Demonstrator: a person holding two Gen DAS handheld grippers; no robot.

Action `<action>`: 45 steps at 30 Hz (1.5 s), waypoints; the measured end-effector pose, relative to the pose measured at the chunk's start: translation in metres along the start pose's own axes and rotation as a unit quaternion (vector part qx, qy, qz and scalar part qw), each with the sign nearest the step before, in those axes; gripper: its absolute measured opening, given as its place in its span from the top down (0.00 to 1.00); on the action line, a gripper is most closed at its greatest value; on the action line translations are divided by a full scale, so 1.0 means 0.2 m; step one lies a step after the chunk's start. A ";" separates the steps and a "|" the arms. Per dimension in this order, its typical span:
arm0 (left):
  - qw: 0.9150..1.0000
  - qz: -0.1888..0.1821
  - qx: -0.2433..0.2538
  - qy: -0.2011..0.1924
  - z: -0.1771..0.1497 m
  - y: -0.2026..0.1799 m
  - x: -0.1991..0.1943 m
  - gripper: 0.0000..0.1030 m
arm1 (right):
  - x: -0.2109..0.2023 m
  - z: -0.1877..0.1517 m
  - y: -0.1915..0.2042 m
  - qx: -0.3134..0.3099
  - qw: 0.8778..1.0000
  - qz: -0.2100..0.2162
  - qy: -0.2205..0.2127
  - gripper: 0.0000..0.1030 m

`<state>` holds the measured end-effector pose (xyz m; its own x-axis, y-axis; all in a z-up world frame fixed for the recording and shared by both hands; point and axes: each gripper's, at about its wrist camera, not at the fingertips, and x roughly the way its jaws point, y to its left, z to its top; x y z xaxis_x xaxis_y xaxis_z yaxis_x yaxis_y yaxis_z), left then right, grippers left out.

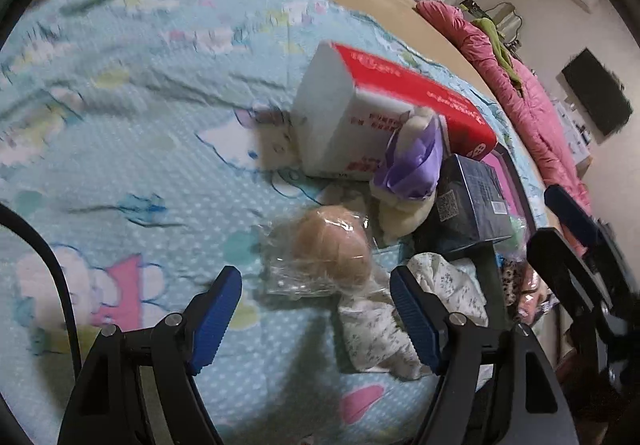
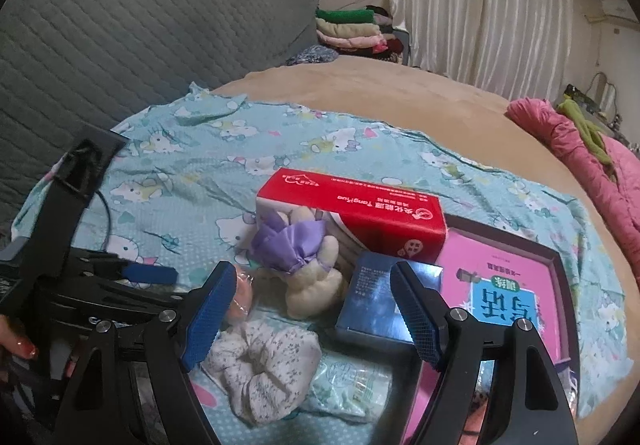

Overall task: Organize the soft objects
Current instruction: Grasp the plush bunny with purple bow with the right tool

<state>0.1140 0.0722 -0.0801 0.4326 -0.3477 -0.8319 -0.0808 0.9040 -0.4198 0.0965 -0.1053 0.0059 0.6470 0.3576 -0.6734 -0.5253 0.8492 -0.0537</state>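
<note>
Left wrist view: a clear bag holds a tan round thing; both my jaws gape wide, holding nothing.

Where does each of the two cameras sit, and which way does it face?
Left wrist view: mounted behind the open left tool, angled down at a bagged tan bun on the blue cartoon-print sheet; the right tool shows at right.
Right wrist view: mounted behind the open right tool, angled down at a floral white scrunchie; the left tool and a hand show at left.
Shared: red-and-white tissue pack, purple-bowed cream plush.
</note>
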 end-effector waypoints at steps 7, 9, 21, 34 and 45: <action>1.000 0.002 -0.011 0.002 0.06 0.01 0.07 0.26 | 0.04 0.01 -0.01 -0.018 1.000 -0.001 0.009 0.22; 1.000 -0.001 -0.010 0.001 0.08 0.00 0.10 0.26 | 0.05 0.02 -0.01 -0.021 1.000 0.003 0.013 0.22; 1.000 0.003 0.015 -0.006 0.12 -0.01 0.15 0.40 | 0.19 0.06 -0.01 -0.044 0.998 0.005 0.043 0.22; 0.999 -0.011 0.021 -0.021 0.10 0.11 0.01 0.44 | 0.40 0.07 0.12 -0.115 0.990 -0.001 0.082 0.22; 0.999 0.001 0.044 -0.024 0.06 0.10 -0.03 0.44 | 0.55 0.04 0.21 -0.185 0.975 -0.088 0.086 0.28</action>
<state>0.1212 0.0949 -0.0786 0.4754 -0.3359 -0.8132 -0.0032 0.9236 -0.3834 0.1506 -0.0275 -0.0643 0.6597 0.1214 -0.7416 -0.5979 0.6827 -0.4201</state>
